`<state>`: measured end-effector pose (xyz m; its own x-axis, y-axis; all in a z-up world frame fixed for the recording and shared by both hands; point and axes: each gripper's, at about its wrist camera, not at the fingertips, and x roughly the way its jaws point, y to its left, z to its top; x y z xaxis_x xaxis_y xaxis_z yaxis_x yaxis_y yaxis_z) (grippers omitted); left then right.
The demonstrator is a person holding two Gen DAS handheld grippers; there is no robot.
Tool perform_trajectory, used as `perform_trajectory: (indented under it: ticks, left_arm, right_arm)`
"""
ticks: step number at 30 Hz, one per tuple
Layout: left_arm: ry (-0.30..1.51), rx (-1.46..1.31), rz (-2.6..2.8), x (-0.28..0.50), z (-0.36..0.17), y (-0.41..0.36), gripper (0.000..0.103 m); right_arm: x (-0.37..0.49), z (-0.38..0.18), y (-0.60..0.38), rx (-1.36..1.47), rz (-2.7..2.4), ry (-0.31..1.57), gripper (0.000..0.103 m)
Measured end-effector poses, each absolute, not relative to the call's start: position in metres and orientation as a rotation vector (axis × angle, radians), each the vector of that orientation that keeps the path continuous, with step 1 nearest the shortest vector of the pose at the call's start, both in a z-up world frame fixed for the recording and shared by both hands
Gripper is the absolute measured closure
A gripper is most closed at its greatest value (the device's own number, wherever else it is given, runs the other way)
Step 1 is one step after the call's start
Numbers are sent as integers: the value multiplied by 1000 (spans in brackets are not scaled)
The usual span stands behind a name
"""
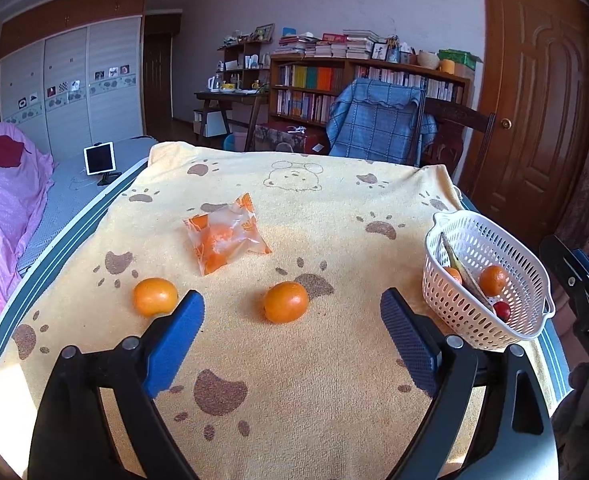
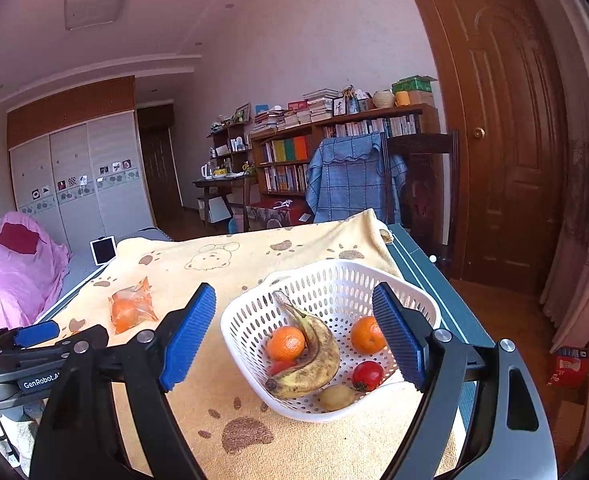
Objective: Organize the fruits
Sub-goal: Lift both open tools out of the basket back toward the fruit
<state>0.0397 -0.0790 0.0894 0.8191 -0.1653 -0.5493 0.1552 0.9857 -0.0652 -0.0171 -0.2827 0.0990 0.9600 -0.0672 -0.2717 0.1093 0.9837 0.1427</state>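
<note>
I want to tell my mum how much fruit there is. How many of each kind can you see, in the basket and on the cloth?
Oranges: 5, two loose, one bagged, two in the basket
Bananas: 1
Red fruits: 2
Small yellow-brown fruit: 1
Total: 9

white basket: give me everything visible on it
The white basket looks like perforated plastic with slotted walls, a rounded-square rim and a small lip handle. It sits upright on the yellow paw-print cloth near the table's right edge. It holds a spotted banana, two oranges, red fruits and a yellowish one. Neither gripper touches it.
</note>
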Motion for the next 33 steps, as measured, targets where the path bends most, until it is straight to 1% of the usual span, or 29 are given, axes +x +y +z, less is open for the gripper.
perform_trajectory:
  ticks: [8, 11, 24, 33]
  left_arm:
    - [618, -37, -145, 40, 80, -67, 14]
    - [619, -45, -126, 40, 77, -55, 14]
    - [640, -160, 41, 61, 61, 22, 14]
    - [684, -169, 92, 91, 52, 39, 14]
  right_arm:
    - [-18, 100, -270, 121, -38, 277, 20]
    - [-18, 99, -262, 97, -24, 284, 16]
    - [-12, 89, -228, -12, 120, 347, 16]
    - [-14, 83, -206, -34, 276, 404, 16]
